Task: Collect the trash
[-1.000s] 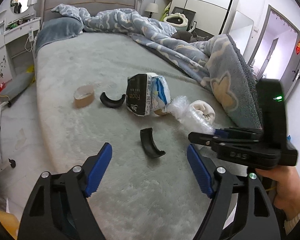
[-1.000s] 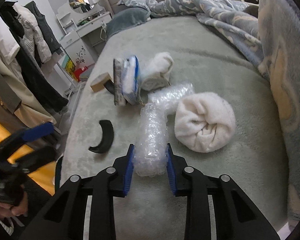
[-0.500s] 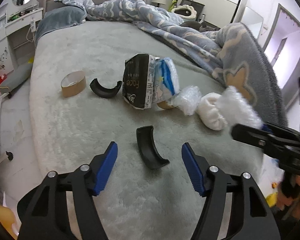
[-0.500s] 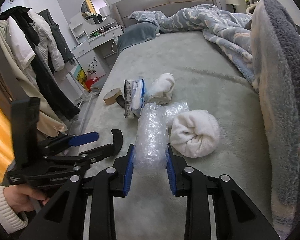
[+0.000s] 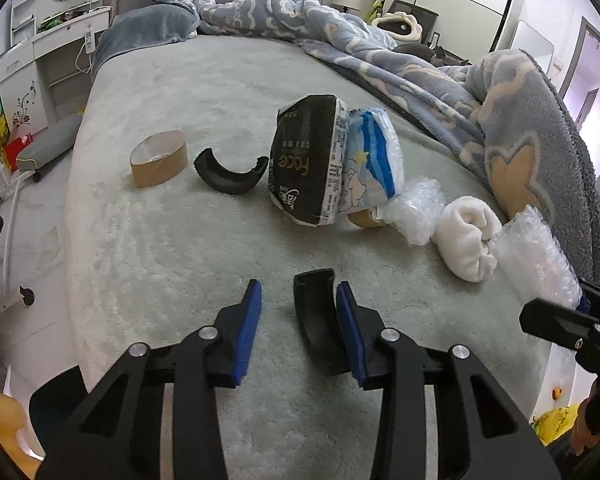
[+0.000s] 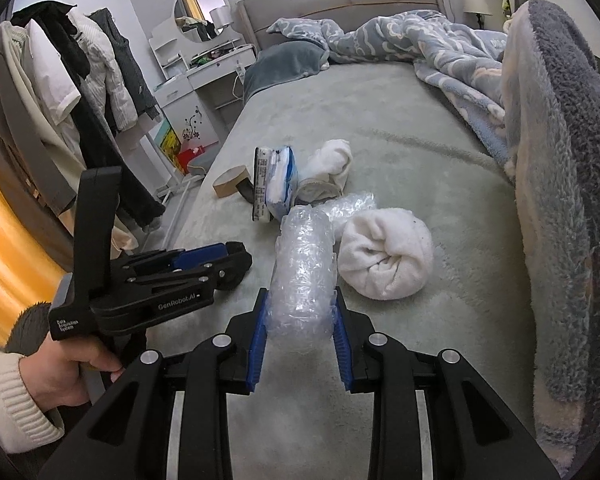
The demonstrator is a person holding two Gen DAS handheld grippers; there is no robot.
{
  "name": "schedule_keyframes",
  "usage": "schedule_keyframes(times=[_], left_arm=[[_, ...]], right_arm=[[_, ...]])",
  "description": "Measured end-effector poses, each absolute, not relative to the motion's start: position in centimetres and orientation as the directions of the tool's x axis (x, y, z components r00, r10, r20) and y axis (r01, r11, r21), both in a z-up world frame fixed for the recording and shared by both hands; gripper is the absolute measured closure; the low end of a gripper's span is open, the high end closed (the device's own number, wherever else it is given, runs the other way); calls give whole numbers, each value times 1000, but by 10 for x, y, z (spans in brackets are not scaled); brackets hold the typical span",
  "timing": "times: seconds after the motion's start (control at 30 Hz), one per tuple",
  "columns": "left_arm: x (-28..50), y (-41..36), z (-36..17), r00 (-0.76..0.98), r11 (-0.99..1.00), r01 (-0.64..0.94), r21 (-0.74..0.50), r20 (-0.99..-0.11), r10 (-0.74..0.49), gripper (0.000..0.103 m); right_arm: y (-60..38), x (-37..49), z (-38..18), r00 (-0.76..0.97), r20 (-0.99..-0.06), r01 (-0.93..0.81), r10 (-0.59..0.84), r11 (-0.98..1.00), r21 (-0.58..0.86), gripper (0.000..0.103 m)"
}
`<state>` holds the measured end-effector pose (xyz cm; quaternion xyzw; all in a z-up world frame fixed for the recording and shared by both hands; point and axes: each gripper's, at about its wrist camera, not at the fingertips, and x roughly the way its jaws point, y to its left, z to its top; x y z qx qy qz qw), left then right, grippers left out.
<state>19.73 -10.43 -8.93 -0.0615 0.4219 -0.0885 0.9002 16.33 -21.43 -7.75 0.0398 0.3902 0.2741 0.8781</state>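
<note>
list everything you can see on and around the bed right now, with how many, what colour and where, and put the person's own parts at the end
curved plastic piece: 2, black, one between the left jaws, one beside the tape roll
tape roll: 1, brown cardboard, far left of the pile
tissue pack: 1, black, middle of the bed
wipes pack: 1, blue and white, against the tissue pack
bubble wrap: 2, clear, one in the right jaws, one on the bed
rolled towel: 2, white, one near, one behind the packs
blanket: 1, blue-grey, right side
bed: 1, pale green cover
left gripper: black, blue pads, jaws closing around the plastic piece
right gripper: clamped on bubble wrap
hand: 1, white sleeve, holding the left gripper
</note>
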Motion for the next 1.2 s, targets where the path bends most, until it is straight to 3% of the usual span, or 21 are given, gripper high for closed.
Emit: schedule_keyframes(times=[0.07, 0.17, 0.73, 1.2], left_arm=[[197, -104, -89, 629, 978, 111, -179, -749, -209, 74], [196, -106, -87, 631, 978, 120, -171, -748, -208, 76], [155, -64, -65, 645, 978, 94, -188, -736, -204, 76], [124, -11, -73, 617, 988, 68, -142, -772, -153, 76]], right_arm=[[-212, 163, -77, 546, -666, -453, 509, 848, 276, 73], [-210, 163, -76, 548, -665, -451, 507, 849, 275, 73], [-157, 157, -63, 522, -662, -486, 538, 825, 287, 73], [-89, 151, -71, 433, -721, -524, 541, 802, 286, 73]])
